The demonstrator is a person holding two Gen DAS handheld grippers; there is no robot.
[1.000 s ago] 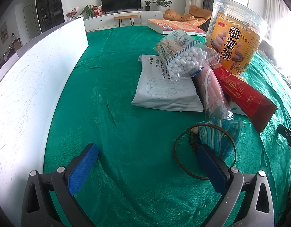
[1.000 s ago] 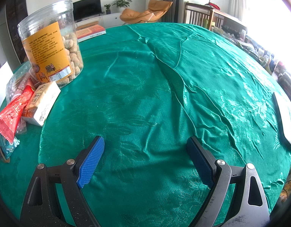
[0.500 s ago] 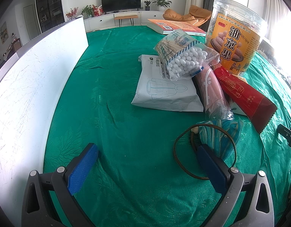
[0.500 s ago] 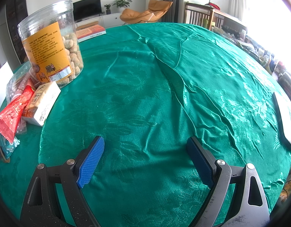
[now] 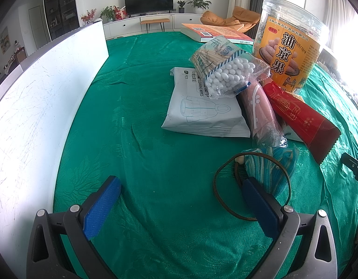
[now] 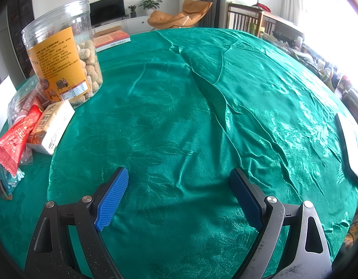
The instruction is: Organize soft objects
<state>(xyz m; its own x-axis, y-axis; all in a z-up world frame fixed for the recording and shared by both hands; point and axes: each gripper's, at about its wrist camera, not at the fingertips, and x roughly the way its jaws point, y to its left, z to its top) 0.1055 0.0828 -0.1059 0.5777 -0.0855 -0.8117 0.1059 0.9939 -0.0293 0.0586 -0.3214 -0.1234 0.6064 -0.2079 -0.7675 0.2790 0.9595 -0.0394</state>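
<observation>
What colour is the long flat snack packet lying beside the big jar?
Red with lighter printed line art; clearest in the left wrist view.

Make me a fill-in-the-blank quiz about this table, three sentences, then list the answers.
1. The bag of cotton swabs lies partly on top of the white pack of ____.
2. The left gripper and right gripper both have their jaws ____.
3. The tablecloth under everything is ____ in colour.

Missing words: wipes; open; green
</observation>
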